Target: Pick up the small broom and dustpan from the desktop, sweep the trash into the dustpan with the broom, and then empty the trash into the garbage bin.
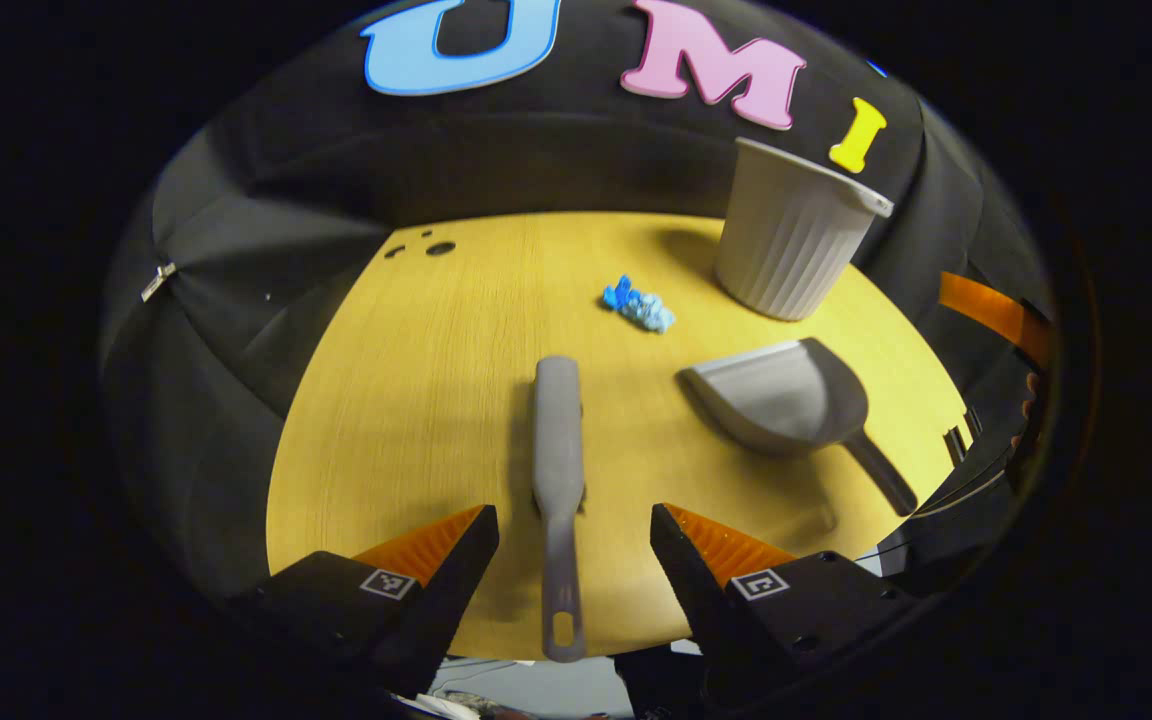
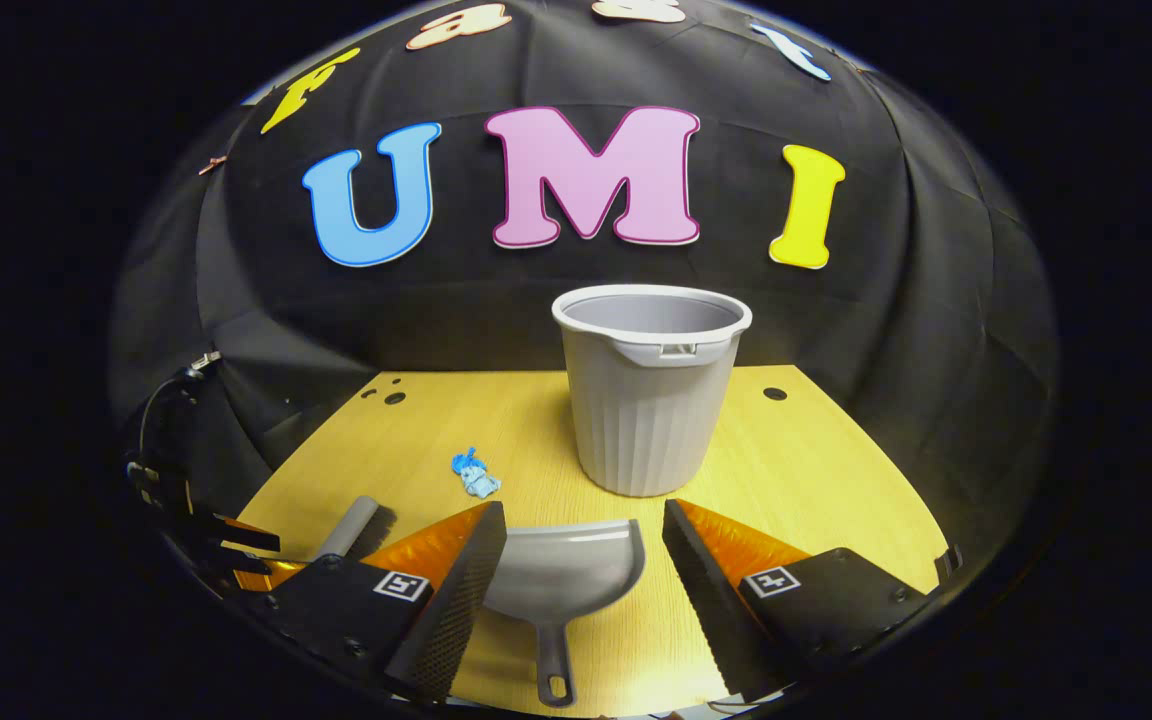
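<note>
Here my left tongs (image 1: 574, 525) gape wide over the broom (image 1: 558, 470), its handle lying between the fingers untouched, gripping nothing. My right tongs (image 2: 584, 520) are equally spread, empty, straddling the dustpan (image 2: 564, 580) on the surface (image 2: 796, 470). The right gripper view looks into the bin (image 2: 648, 390); the trash (image 1: 639, 305) sits left of it.

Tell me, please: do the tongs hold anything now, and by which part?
Nothing is held. The left tongs stand open around the broom handle without touching; the right tongs stand open above the dustpan.
</note>
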Available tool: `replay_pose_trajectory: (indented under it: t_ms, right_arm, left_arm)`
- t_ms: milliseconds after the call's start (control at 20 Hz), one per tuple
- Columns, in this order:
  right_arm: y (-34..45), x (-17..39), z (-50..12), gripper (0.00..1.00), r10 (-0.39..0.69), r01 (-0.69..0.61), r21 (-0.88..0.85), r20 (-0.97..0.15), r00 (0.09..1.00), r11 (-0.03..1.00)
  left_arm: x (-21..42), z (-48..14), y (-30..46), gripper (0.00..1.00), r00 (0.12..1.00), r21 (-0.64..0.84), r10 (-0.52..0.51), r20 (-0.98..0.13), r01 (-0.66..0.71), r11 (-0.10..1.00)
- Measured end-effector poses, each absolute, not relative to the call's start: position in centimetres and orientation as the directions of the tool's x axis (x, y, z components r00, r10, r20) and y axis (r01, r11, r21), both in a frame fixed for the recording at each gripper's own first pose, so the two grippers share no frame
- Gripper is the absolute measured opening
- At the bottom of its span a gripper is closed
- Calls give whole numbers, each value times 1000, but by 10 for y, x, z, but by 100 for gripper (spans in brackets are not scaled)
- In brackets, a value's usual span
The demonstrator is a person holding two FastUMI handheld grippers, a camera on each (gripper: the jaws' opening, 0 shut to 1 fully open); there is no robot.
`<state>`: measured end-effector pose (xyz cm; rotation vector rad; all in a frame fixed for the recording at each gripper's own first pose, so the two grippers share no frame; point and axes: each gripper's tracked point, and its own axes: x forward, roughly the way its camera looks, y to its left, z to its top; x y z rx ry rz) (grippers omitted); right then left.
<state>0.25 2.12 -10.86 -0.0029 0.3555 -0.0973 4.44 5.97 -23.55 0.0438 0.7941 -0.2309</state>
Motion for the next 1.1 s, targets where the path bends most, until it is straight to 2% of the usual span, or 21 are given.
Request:
replay_pose_trajectory:
  t_ms: [300, 700, 900, 1000, 1050, 1100]
  right_arm:
    - [28, -11, -138, 98, -91, 93, -17, -437, 895, 996]
    - [33, -27, -177, 98, -93, 136, 37, -551, 829, 990]
    - [40, -33, -194, 99, -94, 146, 39, -593, 800, 989]
    - [46, -33, -200, 99, -90, 156, 57, -610, 788, 986]
    - [49, -35, -205, 99, -84, 160, 66, -624, 777, 985]
    - [52, -36, -209, 99, -83, 163, 69, -638, 766, 984]
  left_arm:
    - [55, -280, 61, 96, 512, -89, -189, -838, 213, 973]
    - [75, -309, 62, 93, 404, -5, -115, -908, 264, 965]
    - [79, -309, 55, 81, 391, 14, -112, -914, 305, 952]
    - [81, -311, 51, 65, 392, 22, -112, -913, 322, 946]
    - [81, -311, 50, 52, 393, 18, -115, -912, 319, 948]
    - [81, -312, 51, 44, 395, 15, -114, -911, 310, 951]
